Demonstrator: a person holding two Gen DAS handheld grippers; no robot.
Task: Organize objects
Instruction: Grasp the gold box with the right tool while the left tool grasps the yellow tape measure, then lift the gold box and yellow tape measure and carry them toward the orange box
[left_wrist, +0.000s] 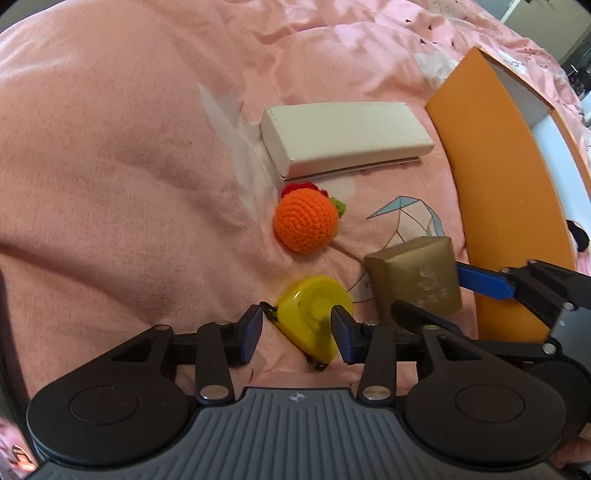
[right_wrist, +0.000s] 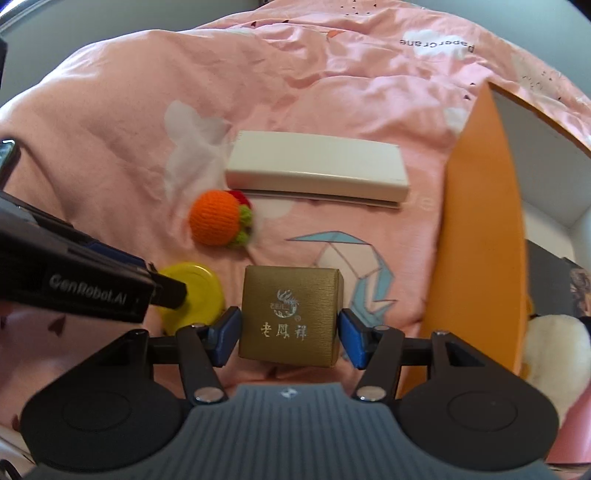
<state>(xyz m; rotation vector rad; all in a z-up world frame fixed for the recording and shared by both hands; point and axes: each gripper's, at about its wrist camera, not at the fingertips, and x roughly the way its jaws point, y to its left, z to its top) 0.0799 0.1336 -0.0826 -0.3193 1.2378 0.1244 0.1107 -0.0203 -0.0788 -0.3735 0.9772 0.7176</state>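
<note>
Both claws sat down low: left gripper (left_wrist: 297, 334) straddled yellow tape measure (left_wrist: 314, 314), not clearly clenched; right gripper (right_wrist: 290, 338) bracketed gold box (right_wrist: 290, 314), grip uncertain. Beyond lay crochet orange (right_wrist: 216, 218) & white case (right_wrist: 317, 170); orange bin (right_wrist: 480, 236) right. Most unsorted, I'd judge.

Four small objects on the pink bedspread (right_wrist: 110, 129)
White case (right_wrist: 317, 170) lies flat, farthest; crocheted orange (right_wrist: 216, 218) just before its left end; yellow tape measure (right_wrist: 199, 291) and upright gold box (right_wrist: 291, 314) nearest.
</note>
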